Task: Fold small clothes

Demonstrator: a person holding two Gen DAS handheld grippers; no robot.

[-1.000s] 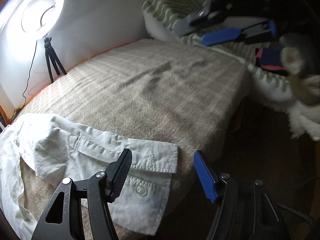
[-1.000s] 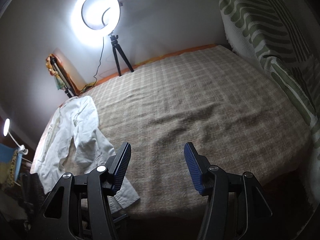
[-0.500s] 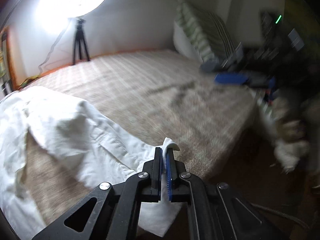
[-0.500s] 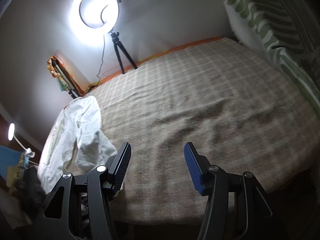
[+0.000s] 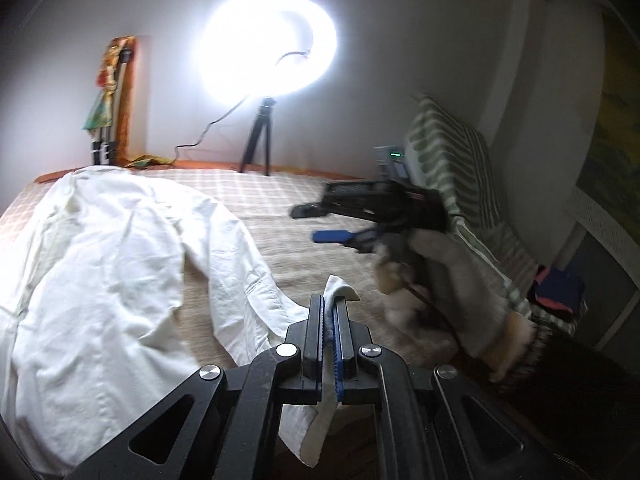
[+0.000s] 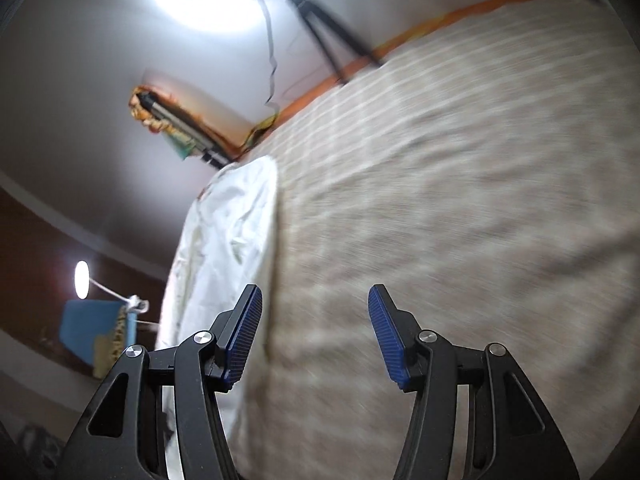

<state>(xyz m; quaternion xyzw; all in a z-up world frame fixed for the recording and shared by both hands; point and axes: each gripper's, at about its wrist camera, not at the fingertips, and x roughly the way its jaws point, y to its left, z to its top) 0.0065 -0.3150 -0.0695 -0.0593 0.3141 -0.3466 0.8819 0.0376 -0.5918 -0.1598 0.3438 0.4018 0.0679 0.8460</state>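
A white shirt (image 5: 104, 280) lies crumpled on the left part of a beige checked bed (image 5: 304, 248). My left gripper (image 5: 329, 312) is shut on the shirt's near edge, with a fold of white cloth poking up between the jaws. My right gripper (image 6: 316, 320) is open and empty above the bed; it also shows in the left wrist view (image 5: 320, 224), held in a light-gloved hand to the right of the shirt. The shirt appears in the right wrist view (image 6: 224, 248) to the left of the open jaws.
A bright ring light (image 5: 268, 44) on a tripod (image 5: 258, 140) stands at the bed's far side by the wall. A green-striped pillow (image 5: 452, 160) leans at the right. A small lamp (image 6: 82, 286) is off the bed at left.
My left gripper, open over the shirt a second ago and shut on its edge half a second ago, has pulled it up and swung leftward. My right gripper has tilted and moved toward the shirt.
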